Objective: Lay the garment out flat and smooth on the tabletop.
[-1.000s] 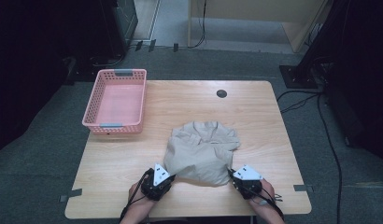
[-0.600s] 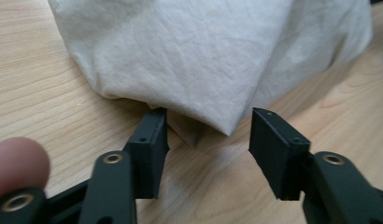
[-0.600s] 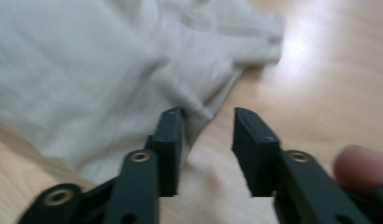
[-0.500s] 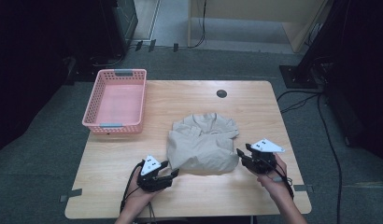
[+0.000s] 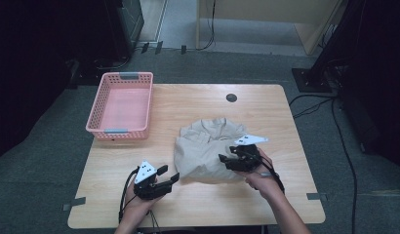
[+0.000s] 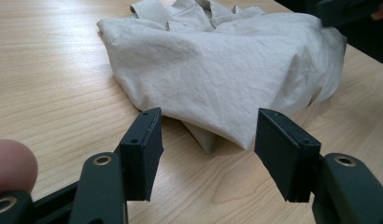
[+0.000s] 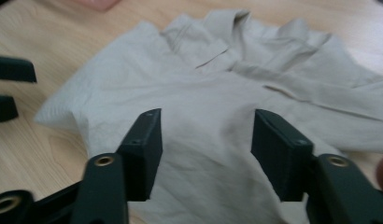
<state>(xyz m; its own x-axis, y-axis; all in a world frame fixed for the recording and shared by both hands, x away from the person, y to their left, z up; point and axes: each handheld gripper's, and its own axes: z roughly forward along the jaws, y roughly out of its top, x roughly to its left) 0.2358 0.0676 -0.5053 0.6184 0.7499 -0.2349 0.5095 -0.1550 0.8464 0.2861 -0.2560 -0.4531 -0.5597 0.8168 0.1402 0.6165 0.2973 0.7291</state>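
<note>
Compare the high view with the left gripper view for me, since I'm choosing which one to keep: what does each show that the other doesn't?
The high view alone has the pink basket at the table's left, the dark round spot near the far edge, and the grey floor. The left gripper view alone shows the left gripper close up, open, with nothing between its pads. Both show the folded beige shirt and the wooden tabletop.

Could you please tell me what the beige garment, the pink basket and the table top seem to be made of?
Beige folded shirt: thin woven cloth, probably cotton, matte and finely creased. Pink rectangular basket: likely moulded plastic, with slotted lattice walls. Light table top: wood or wood-look laminate, with smooth, faintly glossy grain lines.
</note>
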